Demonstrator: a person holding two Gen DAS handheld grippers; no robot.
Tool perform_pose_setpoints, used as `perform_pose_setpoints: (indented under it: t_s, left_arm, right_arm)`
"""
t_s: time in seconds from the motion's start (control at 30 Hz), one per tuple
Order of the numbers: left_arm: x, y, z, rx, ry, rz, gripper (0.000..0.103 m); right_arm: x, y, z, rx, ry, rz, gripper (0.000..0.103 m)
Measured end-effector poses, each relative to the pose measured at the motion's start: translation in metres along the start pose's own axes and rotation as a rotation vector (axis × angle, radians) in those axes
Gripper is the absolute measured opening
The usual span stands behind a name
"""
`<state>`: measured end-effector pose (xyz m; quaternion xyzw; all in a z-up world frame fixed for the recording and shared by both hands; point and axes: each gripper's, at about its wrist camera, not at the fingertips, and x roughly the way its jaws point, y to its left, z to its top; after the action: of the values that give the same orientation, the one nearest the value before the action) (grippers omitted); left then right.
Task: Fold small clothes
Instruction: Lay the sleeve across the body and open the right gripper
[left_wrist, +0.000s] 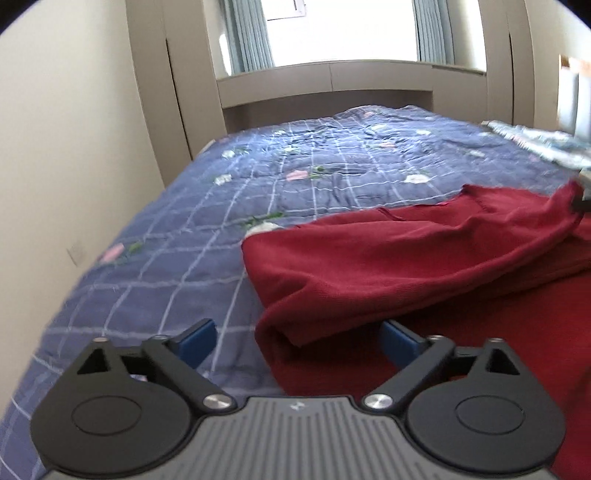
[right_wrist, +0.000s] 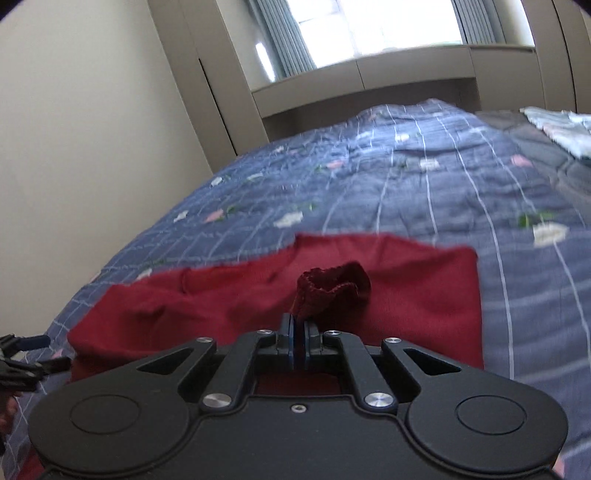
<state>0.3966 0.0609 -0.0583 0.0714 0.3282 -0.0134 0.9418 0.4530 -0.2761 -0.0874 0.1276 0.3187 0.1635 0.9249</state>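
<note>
A dark red knit garment lies on the bed, with one part folded over the rest. My left gripper is open, blue pads wide apart, and the garment's near folded corner lies between them untouched. In the right wrist view, my right gripper is shut on a bunched ribbed end of the red garment, which sticks up above the fingertips. The right gripper also shows at the right edge of the left wrist view, lifting that end. The left gripper shows at the left edge of the right wrist view.
The blue quilt with white grid lines and flowers covers the bed. A cream wall runs along its left side. Beige cabinets and a curtained window stand at the far end. A light patterned cloth lies at the far right.
</note>
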Motion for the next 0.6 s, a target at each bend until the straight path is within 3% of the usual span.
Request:
perform_pose_setpoints:
  t_s: [0.07, 0.13, 0.17, 0.3, 0.47, 0.6]
  left_arm:
    - [-0.01, 0.011, -0.005, -0.04, 0.005, -0.046, 0.102]
    - [-0.017, 0.023, -0.006, -0.092, 0.013, -0.085, 0.103]
    - [-0.015, 0.028, -0.005, -0.117, 0.013, -0.098, 0.103]
    - [-0.005, 0.051, 0.004, -0.243, 0.019, -0.099, 0.103]
    - [0.044, 0.078, 0.027, -0.318, 0.062, -0.098, 0.102]
    - [0.093, 0.098, 0.033, -0.408, 0.143, -0.127, 0.101]
  right_arm:
    - [0.001, -0.001, -0.005, 0.003, 0.024, 0.003, 0.009]
    - [0.002, -0.005, -0.008, 0.001, 0.033, -0.003, 0.021]
    - [0.0, -0.007, -0.008, 0.007, 0.03, -0.002, 0.022]
    - [-0.004, -0.017, -0.004, 0.06, -0.001, 0.007, 0.057]
    - [0.006, -0.021, 0.008, 0.082, -0.01, 0.002, 0.059]
    - [0.019, -0.026, 0.011, 0.125, -0.009, -0.006, 0.05]
